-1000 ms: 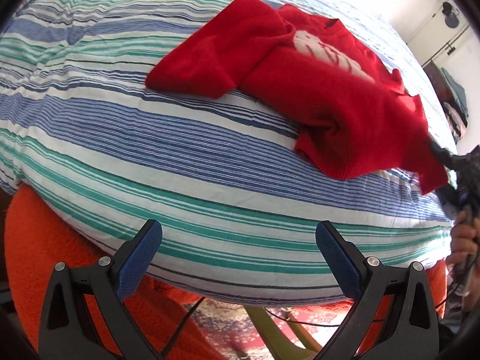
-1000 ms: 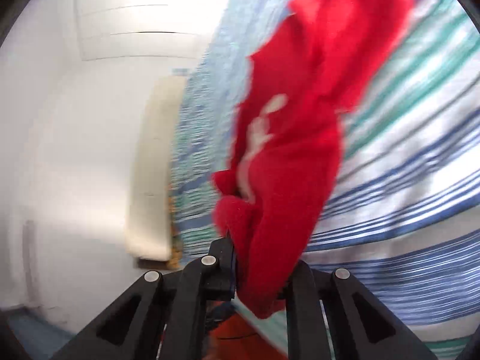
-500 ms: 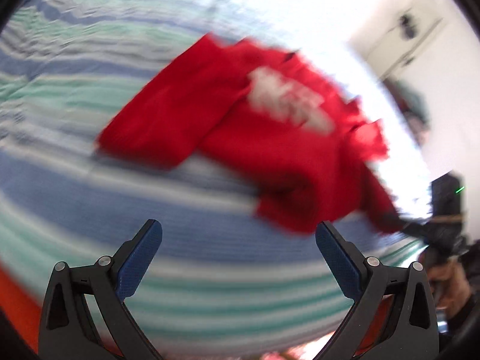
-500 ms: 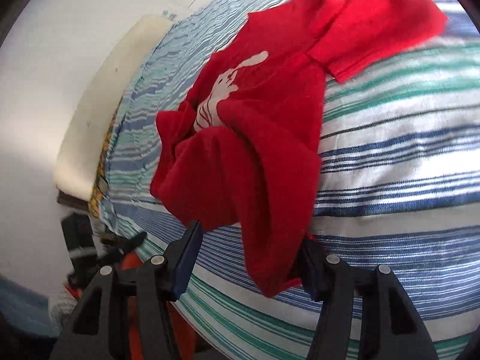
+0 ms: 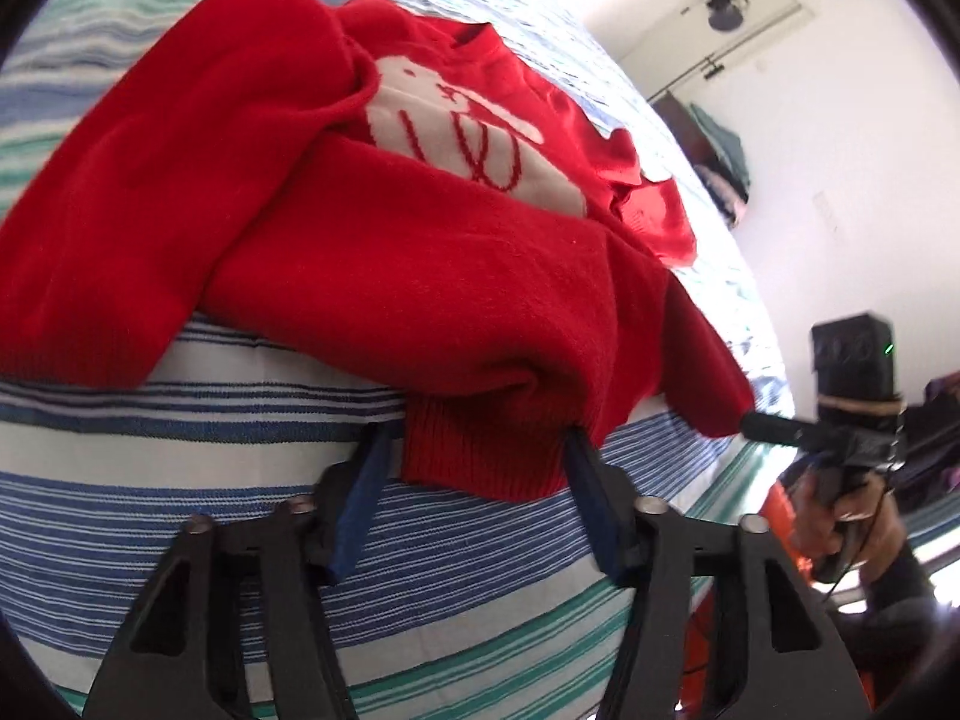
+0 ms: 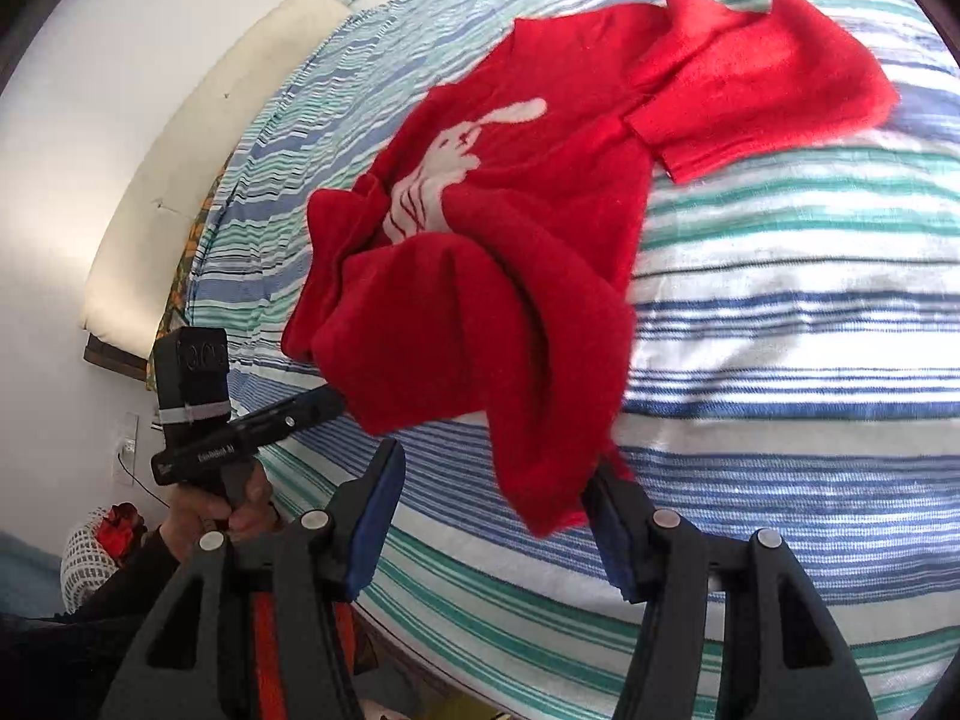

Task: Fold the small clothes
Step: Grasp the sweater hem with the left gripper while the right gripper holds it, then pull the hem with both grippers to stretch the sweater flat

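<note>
In the left wrist view, you are reaching your left gripper [image 5: 474,450] in at the near hem of the red sweater [image 5: 384,276], and its blue fingers [image 5: 360,492] are standing spread on either side of the ribbed edge, not yet pinching it, which looks like you are lining up to catch that hem for spreading or folding. The sweater is lying bunched on the striped bedspread [image 5: 180,480] just ahead of the gripper, with its white rabbit picture [image 5: 468,138] facing up and a sleeve trailing off to the left. Off to the right, your right gripper [image 5: 762,423] is poking in at the other corner of the hem. In the right wrist view, you are holding the right gripper [image 6: 498,486] with its fingers [image 6: 375,516] spread too, and a drooping corner of the sweater [image 6: 480,300] is hanging down between them without being clamped. To its left, your left gripper [image 6: 327,402] is touching the rumpled hem. The bedspread [image 6: 780,360] is lying otherwise bare around the sweater; the garment's own folded-over bulk, humped ahead of both grippers, is what is standing in your way.
</note>
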A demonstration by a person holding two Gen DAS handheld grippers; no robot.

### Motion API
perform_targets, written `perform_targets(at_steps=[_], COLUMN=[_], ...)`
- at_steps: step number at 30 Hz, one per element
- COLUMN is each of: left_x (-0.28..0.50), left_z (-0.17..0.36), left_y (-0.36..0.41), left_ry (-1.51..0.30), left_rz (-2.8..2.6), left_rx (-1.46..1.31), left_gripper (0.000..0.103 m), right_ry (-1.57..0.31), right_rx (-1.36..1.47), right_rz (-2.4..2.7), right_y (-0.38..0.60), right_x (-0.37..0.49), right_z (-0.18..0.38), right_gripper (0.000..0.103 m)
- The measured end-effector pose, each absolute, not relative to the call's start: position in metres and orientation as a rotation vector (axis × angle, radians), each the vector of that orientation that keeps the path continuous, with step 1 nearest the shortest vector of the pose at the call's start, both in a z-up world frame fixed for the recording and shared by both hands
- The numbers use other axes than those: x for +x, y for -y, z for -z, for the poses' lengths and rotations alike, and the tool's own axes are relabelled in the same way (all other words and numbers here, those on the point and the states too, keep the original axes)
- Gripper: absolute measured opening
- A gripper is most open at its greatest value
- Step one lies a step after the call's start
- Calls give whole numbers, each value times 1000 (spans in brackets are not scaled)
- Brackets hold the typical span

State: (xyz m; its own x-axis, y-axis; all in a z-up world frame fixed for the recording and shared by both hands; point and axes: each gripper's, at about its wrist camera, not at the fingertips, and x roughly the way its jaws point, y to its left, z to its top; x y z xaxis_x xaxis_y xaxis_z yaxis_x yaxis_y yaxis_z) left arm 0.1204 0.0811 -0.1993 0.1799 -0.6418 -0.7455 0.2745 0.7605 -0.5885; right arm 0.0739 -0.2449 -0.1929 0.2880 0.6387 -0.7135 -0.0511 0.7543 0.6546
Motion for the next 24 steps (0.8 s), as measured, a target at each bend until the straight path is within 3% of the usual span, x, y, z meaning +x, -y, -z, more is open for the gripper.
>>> perform_targets(at_steps=[1,2,4,5,6,7,13,17,20,21,22,23,24], left_x=[121,121,121,117,114,107,51,41,45,45,44,42,41], left_z=[204,208,209,201,194,177,86,120,161,165,168,165,162], left_y=[-80,-78,-73,-74,-77,-83,-140,-140,-126,-125,-124,-124,-126], left_ry=[-1249,-1269,-1284,-1276,-1267,-1242,-1190,-1341,-1420,-1431,-1430,-1411,-1393], left_rz=[662,647,607,597,593,599,589,434,408,399,389,389,394], left_rx=[-371,-366,-344,-350,-353,-372,-387,-234,-215,-207,-199,-209,-227], left_gripper=[33,4,3,3,3,3,3,4,6,9,13,28,54], right_ry=[-1213,-1217,-1204,-1198,-1195,-1200,-1156,-1258,-1375,-1401,-1403,-1373,-1343], right_rx=[595,608,621,605,559,520,785,770,681,685,714,760,793], right_rz=[-500,-508,-523,-535,-529,-509,-639,-654,-516,-486,-473,-477,-480], right_y=[247,249,248,246,242,240,279,279,271,272,274,277,280], right_x=[73,71,70,70,72,72,56,48,45,43,38,33,28], right_z=[196,199,203,203,202,199,156,162,202,214,221,222,219], right_gripper=[60,60,59,42,6,5,5,5,17,31,37,43,53])
